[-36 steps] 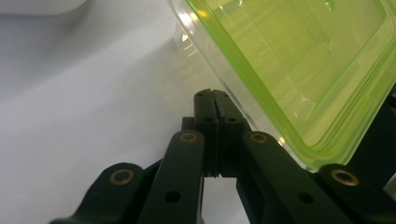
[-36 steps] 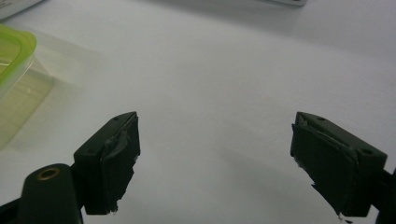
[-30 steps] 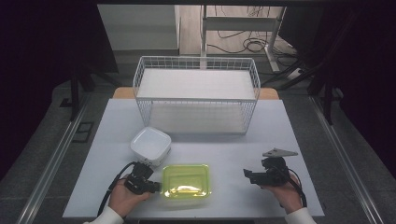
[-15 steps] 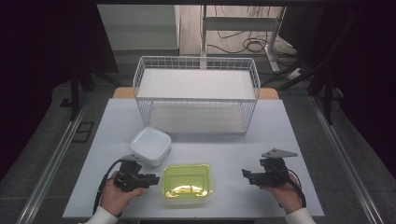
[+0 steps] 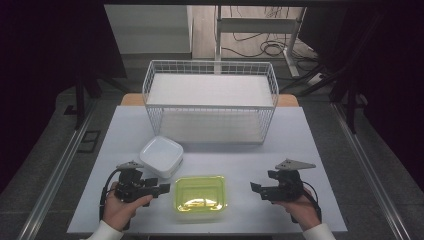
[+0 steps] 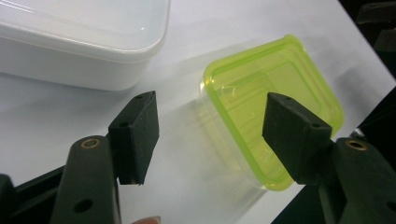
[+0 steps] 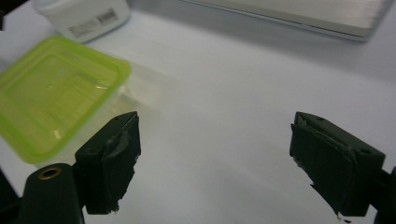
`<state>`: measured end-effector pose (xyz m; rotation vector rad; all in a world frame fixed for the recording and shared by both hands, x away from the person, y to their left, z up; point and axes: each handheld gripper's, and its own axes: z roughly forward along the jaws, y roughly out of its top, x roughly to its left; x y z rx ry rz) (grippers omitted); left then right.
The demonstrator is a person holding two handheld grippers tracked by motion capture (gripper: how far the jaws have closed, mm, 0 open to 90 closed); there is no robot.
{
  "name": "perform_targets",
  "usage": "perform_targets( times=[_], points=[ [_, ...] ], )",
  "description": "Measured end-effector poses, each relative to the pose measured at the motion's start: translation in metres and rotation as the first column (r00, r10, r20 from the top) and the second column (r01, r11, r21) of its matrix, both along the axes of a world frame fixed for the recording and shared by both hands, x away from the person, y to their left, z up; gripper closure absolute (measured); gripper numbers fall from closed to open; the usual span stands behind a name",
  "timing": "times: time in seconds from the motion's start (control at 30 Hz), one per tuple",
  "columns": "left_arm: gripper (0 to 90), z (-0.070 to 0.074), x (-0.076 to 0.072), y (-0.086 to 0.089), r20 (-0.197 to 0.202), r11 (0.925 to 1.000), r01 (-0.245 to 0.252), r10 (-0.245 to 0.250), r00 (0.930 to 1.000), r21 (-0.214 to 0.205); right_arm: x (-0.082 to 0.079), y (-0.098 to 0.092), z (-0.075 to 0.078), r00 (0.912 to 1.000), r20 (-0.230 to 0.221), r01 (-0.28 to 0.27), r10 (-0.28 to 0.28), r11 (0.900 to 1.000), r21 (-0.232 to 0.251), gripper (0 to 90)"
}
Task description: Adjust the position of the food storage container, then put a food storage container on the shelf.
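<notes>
A yellow-green see-through container lies near the table's front edge, between my two grippers. My left gripper points at its left side from a short way off. Its jaws have just been opening and stand open with nothing between them. In the left gripper view the left gripper frames the green container, which lies just beyond the black pads. My right gripper hangs open to the right of the container, apart from it. The right gripper view has the right gripper over bare table, with the green container off to the left.
A white lidded box sits just behind the left gripper, close to the green container's far left corner. A large white wire basket stands at the back of the table. Dark floor and cables lie beyond.
The left gripper has drawn back to the left from the green container's edge, and its jaws have gone from shut to open. The right gripper and the container have stayed in place.
</notes>
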<state>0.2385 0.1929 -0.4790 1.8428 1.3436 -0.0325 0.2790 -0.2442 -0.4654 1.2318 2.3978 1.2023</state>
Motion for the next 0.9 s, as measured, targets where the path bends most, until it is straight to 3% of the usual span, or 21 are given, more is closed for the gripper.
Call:
perform_targets(
  times=[0.27, 0.43, 0.6, 0.9],
  points=[
    [34.9, -0.003, 0.000, 0.001, -0.024, 0.9986, -0.008, 0.006, 0.9997, -0.053, 0.000, 0.008, -0.001, 0.9987, -0.051, -0.008, 0.009, 0.9997, 0.025, 19.1],
    [35.1, -0.007, 0.000, 0.000, -0.028, 0.9985, -0.014, 0.012, 0.9995, -0.052, -0.001, 0.016, 0.000, 0.9973, -0.073, 0.007, -0.005, 0.9995, 0.029, 21.1],
    [35.8, -0.014, 0.001, 0.000, -0.053, 0.9962, -0.032, 0.028, 0.9982, -0.081, -0.001, 0.019, -0.003, 0.9931, -0.117, 0.012, -0.002, 0.9960, 0.088, 25.6],
    [37.4, -0.029, 0.004, -0.007, -0.112, 0.9883, -0.041, 0.025, 0.9934, -0.147, 0.002, 0.039, -0.011, 0.9771, -0.198, -0.043, 0.078, 0.9840, 0.173, 34.1]
  ],
)
